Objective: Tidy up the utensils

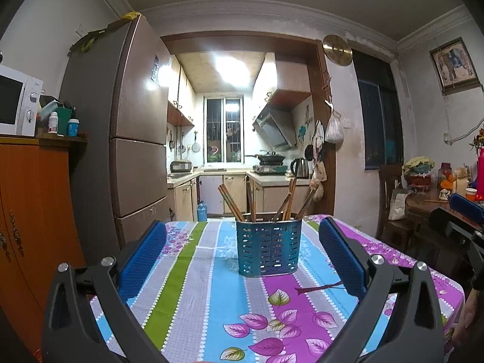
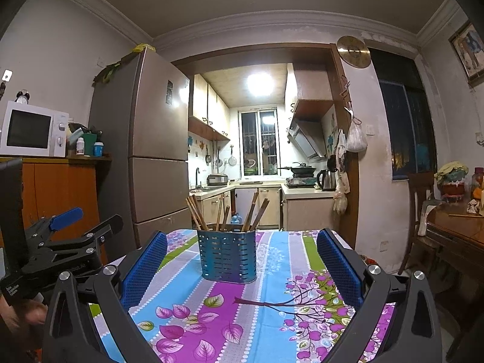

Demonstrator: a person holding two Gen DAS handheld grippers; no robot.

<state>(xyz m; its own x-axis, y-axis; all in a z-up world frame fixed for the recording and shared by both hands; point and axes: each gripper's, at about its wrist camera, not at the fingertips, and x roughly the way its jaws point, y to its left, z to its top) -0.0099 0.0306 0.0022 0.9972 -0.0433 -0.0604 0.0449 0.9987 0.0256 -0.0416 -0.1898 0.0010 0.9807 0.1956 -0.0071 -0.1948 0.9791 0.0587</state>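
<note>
A blue perforated metal utensil holder (image 1: 269,246) stands upright on the flowered tablecloth (image 1: 211,302), near the table's far end. Several brown wooden chopsticks (image 1: 233,202) stick up out of it, fanned apart. My left gripper (image 1: 242,236) is open and empty, held above the near part of the table, short of the holder. In the right wrist view the holder (image 2: 227,255) and chopsticks (image 2: 196,211) stand ahead, slightly left. My right gripper (image 2: 242,245) is open and empty, also short of the holder. The left gripper shows at that view's left edge (image 2: 69,224).
A tall fridge (image 1: 133,139) stands beyond the table's left side, with an orange cabinet (image 1: 33,211) and microwave (image 1: 15,103) further left. A wooden chair (image 1: 393,202) and a cluttered side table (image 1: 429,205) are at the right. The kitchen lies behind.
</note>
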